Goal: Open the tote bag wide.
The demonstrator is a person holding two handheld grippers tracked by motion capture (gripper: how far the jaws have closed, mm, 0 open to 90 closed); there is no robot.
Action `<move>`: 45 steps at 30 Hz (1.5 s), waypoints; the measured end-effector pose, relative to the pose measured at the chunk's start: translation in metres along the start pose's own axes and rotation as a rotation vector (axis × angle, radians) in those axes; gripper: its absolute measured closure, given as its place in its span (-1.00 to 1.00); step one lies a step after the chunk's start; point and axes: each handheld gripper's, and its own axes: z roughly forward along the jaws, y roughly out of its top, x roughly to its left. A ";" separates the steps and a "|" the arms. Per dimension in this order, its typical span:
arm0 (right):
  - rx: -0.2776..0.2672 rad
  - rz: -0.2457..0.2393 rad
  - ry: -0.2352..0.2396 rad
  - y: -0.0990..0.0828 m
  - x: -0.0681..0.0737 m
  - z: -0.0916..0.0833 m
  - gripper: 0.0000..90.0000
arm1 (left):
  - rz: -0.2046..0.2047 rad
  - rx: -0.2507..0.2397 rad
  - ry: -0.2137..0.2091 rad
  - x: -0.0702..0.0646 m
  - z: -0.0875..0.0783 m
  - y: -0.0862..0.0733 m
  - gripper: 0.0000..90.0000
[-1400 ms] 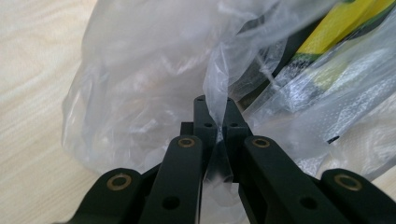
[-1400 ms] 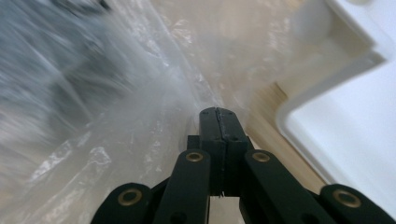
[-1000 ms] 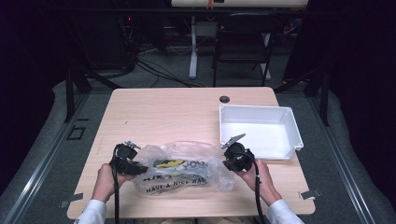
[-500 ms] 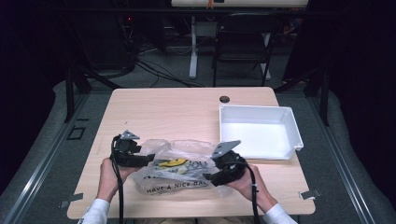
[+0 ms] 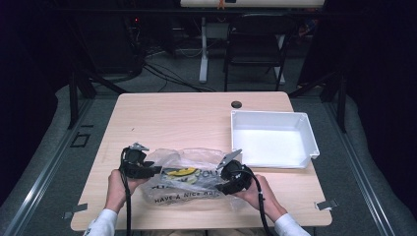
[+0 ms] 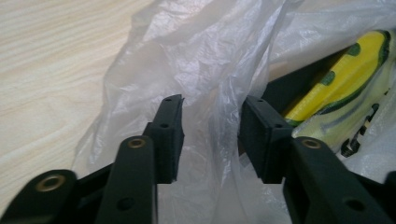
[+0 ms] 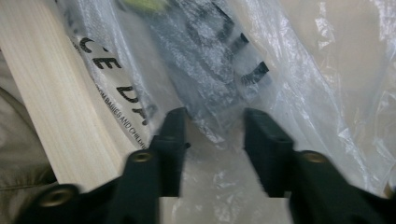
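A crumpled clear plastic bag (image 5: 189, 189) with black lettering and a yellow print (image 5: 180, 171) lies on the near half of the wooden table (image 5: 187, 123). My left gripper (image 5: 158, 170) is at the bag's left edge. In the left gripper view its jaws (image 6: 212, 112) have just been closing and stand apart, with a fold of the bag's film (image 6: 210, 60) between them. My right gripper (image 5: 220, 186) is at the bag's right side. Its jaws (image 7: 215, 123) have also just been closing and stand apart over the printed film (image 7: 215, 70), without pinching it.
A white rectangular tray (image 5: 273, 117) with nothing in it sits at the right of the table, just beyond my right gripper. A small dark round cap (image 5: 236, 104) is set in the tabletop behind it. A chair and desk legs stand past the far edge.
My right gripper has moved nearer and leftward, from beside the tray onto the bag's right side. The left gripper shifted slightly and came back. The bag has been ruffled.
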 end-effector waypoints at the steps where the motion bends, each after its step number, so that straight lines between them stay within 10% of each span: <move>1: 0.008 -0.003 0.011 0.000 -0.001 -0.001 0.49 | -0.002 0.003 0.000 0.000 0.001 0.000 0.38; 7: 0.000 -0.015 0.030 -0.002 0.002 -0.003 0.99 | 0.001 0.023 -0.002 0.000 0.005 -0.002 0.67; 30: 0.134 -0.018 0.087 -0.018 0.005 0.007 1.00 | 0.029 0.138 -0.043 -0.005 0.013 -0.007 0.96; 40: 0.198 -0.021 0.092 -0.020 0.003 0.011 0.99 | 0.047 0.217 -0.031 -0.008 0.020 -0.011 0.80; 45: 0.109 0.008 0.157 -0.018 -0.002 -0.003 0.44 | 0.027 0.127 -0.036 -0.004 -0.002 -0.007 0.34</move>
